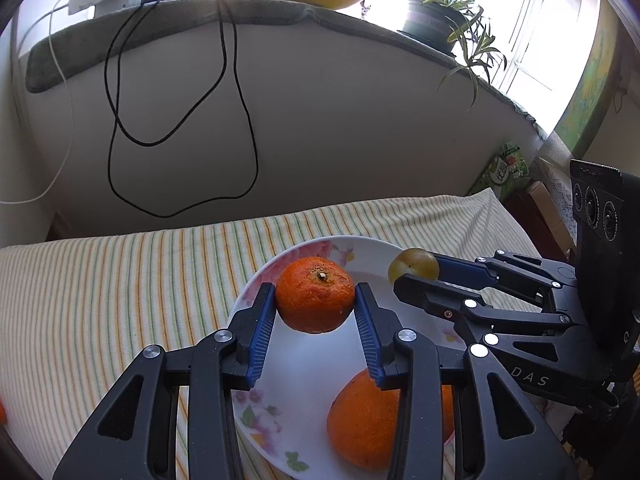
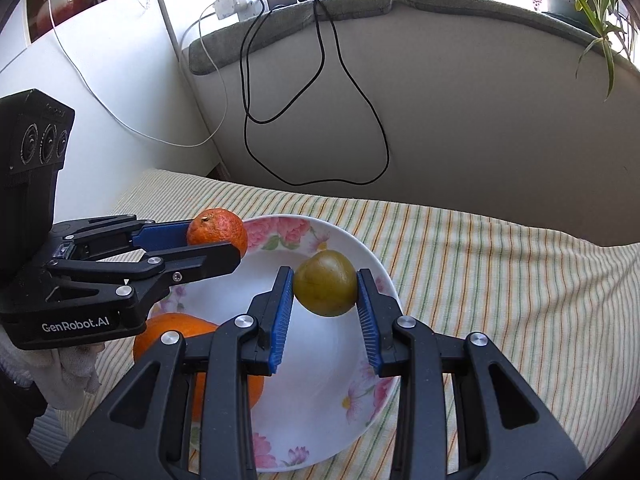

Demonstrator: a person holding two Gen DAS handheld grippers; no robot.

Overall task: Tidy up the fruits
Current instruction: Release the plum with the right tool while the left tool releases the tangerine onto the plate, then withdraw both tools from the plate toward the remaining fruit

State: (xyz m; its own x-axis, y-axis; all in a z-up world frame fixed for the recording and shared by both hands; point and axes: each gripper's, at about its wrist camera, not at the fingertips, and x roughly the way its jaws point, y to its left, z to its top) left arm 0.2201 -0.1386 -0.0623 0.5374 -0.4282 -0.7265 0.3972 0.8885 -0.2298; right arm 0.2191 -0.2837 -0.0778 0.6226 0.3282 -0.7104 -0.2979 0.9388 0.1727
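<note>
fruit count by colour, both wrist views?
Orange: 2, a small orange held by the left gripper above the plate, and a bigger orange lying on the plate.
Green: 1, a round greenish fruit held by the right gripper above the plate.
Total: 3 fruits.

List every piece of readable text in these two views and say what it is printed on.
"GenRobot.AI": white print on the left gripper body, in the right wrist view.
"DAS": partial letters on the right gripper body, in the left wrist view.
Green package by the wall: print too blurred to read.
</note>
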